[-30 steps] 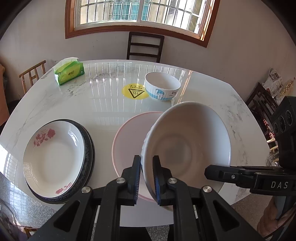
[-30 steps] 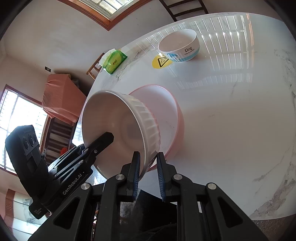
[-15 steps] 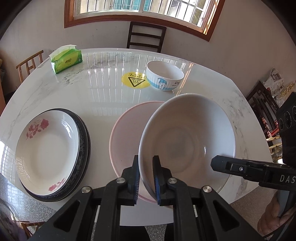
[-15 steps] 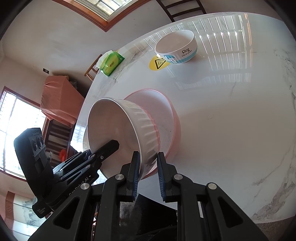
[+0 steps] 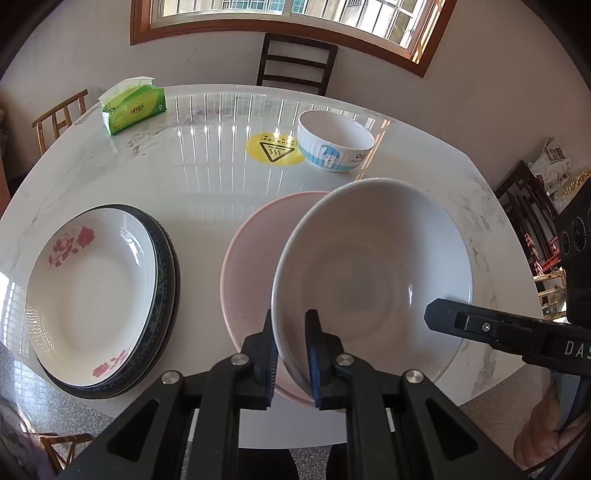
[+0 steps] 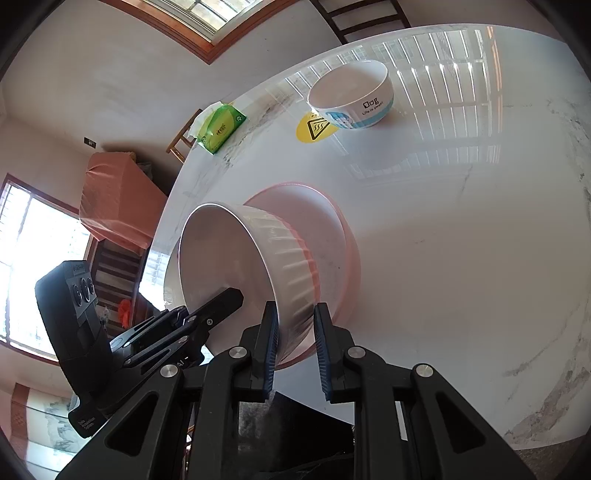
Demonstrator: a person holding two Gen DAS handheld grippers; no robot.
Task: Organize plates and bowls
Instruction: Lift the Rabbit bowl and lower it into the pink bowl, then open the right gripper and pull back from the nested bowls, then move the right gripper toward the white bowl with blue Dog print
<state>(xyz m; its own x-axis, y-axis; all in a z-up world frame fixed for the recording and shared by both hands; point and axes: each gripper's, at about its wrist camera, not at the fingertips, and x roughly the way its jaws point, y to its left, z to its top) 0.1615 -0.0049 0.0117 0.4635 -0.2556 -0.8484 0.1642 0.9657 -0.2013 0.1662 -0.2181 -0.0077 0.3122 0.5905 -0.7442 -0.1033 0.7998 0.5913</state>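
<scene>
Left wrist view: marble table [image 5: 207, 184] under a window [image 5: 280, 14], dark chair [image 5: 295, 62] behind. Beyond the pink bowl [image 5: 251, 266]: yellow sticker [image 5: 275, 149], small bowl [image 5: 334, 142], tissue pack [image 5: 131, 107] farther off. Left of the pink bowl, stacked plates [image 5: 92, 295]. Left gripper [image 5: 291, 347] clamped on the rim of the white bowl [image 5: 373, 277], tilted over the pink bowl.

Right wrist view: right gripper [image 6: 293, 341] nearly closed, seemingly pinching the white bowl [image 6: 258, 258] wall; contact partly hidden. Pink bowl [image 6: 332, 236] half covered. Table [image 6: 461, 240] edge cut off.
</scene>
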